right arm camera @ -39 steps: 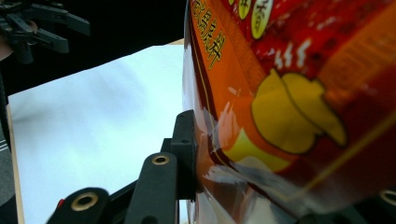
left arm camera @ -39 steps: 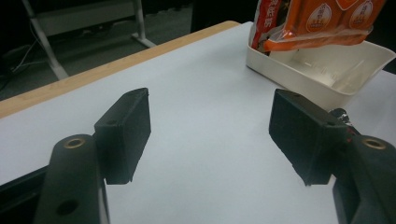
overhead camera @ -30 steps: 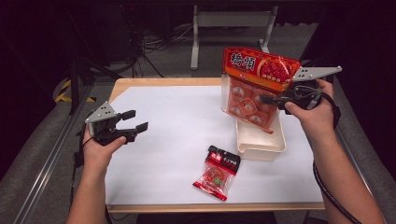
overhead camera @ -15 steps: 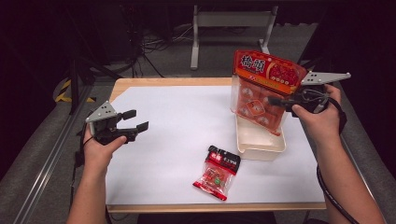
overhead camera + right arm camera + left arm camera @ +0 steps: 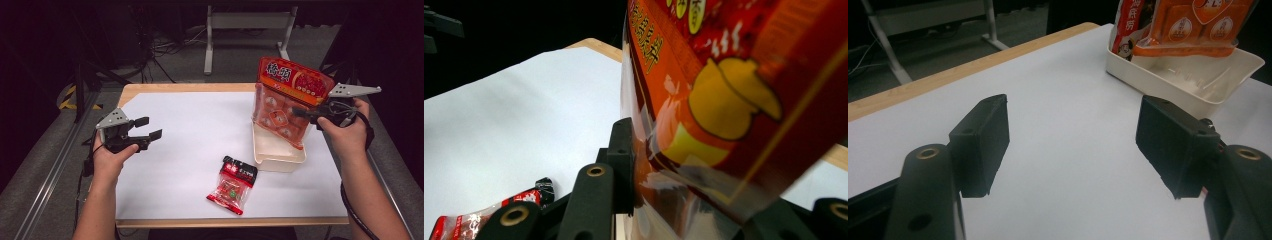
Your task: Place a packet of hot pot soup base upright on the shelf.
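A large orange-red snack bag [image 5: 285, 102] hangs upright with its lower end over the cream tray [image 5: 277, 159] at the table's right. My right gripper [image 5: 306, 112] is shut on the bag's right side; in the right gripper view the bag [image 5: 734, 90] is pinched between the jaws. A small red and black packet [image 5: 233, 184] lies flat on the white sheet near the front edge. My left gripper [image 5: 146, 128] is held still over the sheet's left part, open with nothing between its jaws [image 5: 1073, 145]. The left gripper view shows the tray [image 5: 1193, 75] and bag [image 5: 1183, 22] farther off.
A white sheet [image 5: 200, 130] covers the wooden table [image 5: 175, 88]. Behind the table stands a grey metal frame [image 5: 245, 25] with cables on the floor. Metal rails run along both sides of the table.
My right gripper has carried the large bag to the right and downward, toward the tray. The left gripper and the small packet have stayed where they were.
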